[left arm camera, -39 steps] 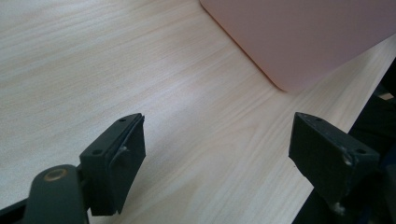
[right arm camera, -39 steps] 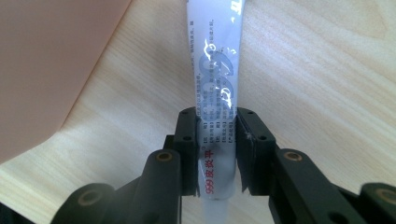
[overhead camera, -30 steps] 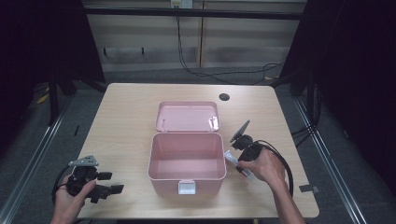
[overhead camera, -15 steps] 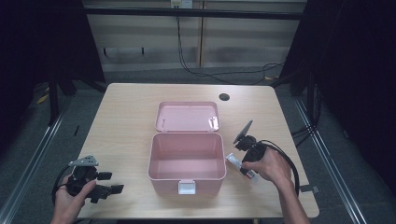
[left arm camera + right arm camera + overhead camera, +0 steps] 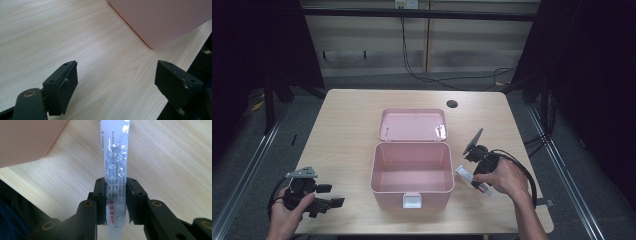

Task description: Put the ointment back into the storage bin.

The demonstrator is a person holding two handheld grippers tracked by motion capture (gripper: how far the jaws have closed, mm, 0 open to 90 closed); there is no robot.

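A pink box [image 5: 412, 172] stands open in the middle of the table, its lid [image 5: 412, 124] lying back behind it and its inside bare. My right gripper [image 5: 115, 195] is shut on a white tube [image 5: 115, 165] with printed text, just right of the box and low over the wood. That tube [image 5: 465, 173] pokes out toward the box wall in the high view, where the right gripper [image 5: 477, 177] sits under the hand. My left gripper [image 5: 329, 196] rests at the table's front left, open, with nothing between its fingers [image 5: 62, 86]. The box corner [image 5: 160, 22] lies ahead of it.
A dark round hole [image 5: 452, 104] is set in the table near the back right. Black cables [image 5: 522, 165] trail from the right gripper toward the right edge. The table's front edge [image 5: 412, 232] runs close under both hands.
The right hand has slid slightly back toward the front of the table with the tube still held. The left gripper has not moved.
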